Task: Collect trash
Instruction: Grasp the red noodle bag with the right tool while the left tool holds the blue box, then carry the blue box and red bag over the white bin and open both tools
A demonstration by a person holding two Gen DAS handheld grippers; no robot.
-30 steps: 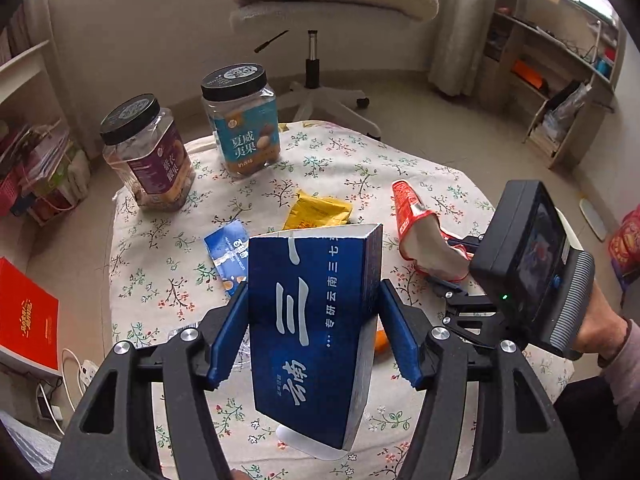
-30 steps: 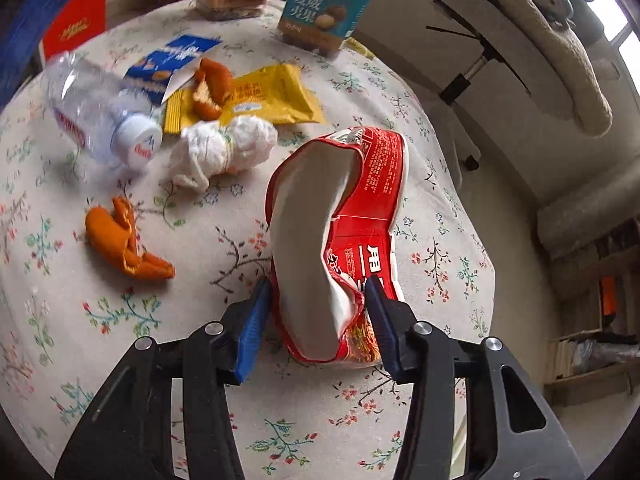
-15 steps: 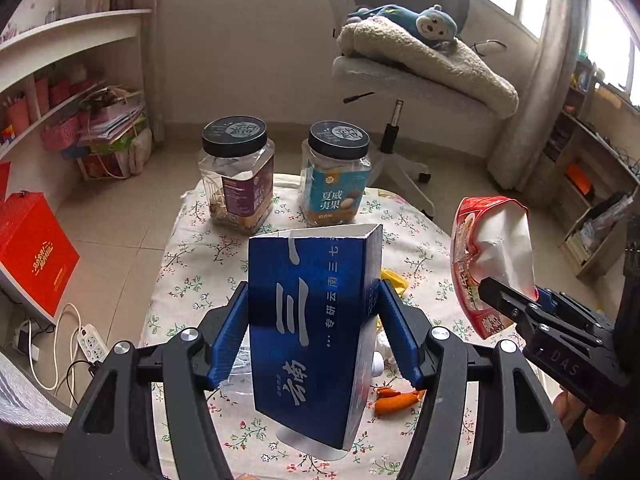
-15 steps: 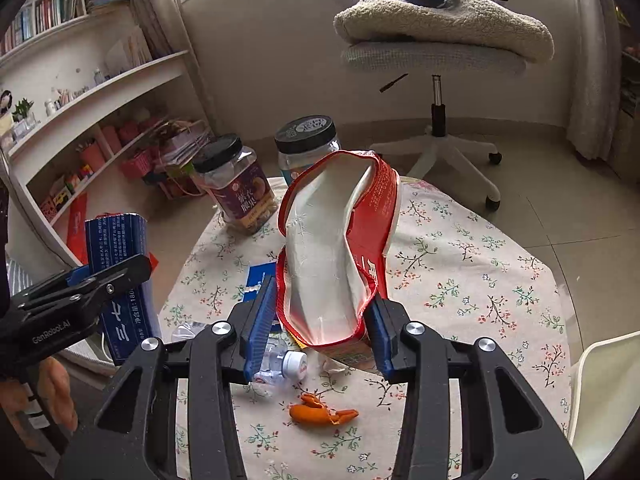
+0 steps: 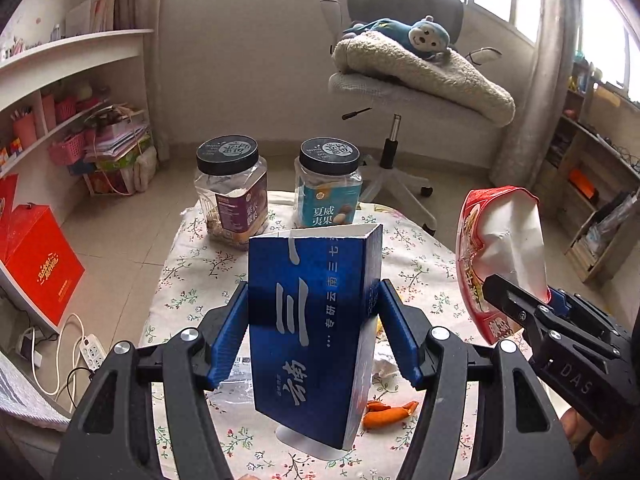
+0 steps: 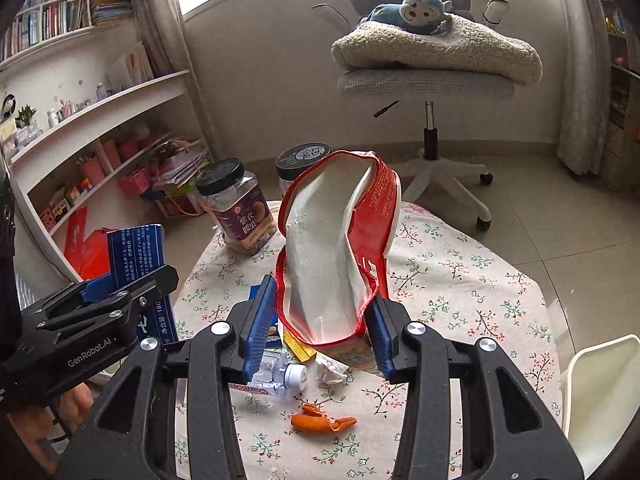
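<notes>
my left hand-held gripper [image 5: 313, 334] clamps the blue box [image 5: 316, 320]; the right hand-held gripper [image 6: 320, 330] clamps the red bag [image 6: 340, 248], both held above the counter [image 6: 460, 280]. below lie a bottle [image 6: 276, 376], tissue [image 6: 330, 368] and orange peel [image 6: 320, 424]; two jars [image 5: 232, 192] stand at the far edge, a chair [image 5: 420, 80] beyond. a second ago the bag sat low over the cloth; now it is lifted level with the box.

Left gripper [image 5: 312, 328]: black angular arms, ribbed blue pads, silver round screws
Left gripper lettering: white "GenRobot.AI"
Right gripper [image 6: 320, 320]: same black frame, blue pads, silver screws
Right gripper lettering: embossed "DAS"
</notes>
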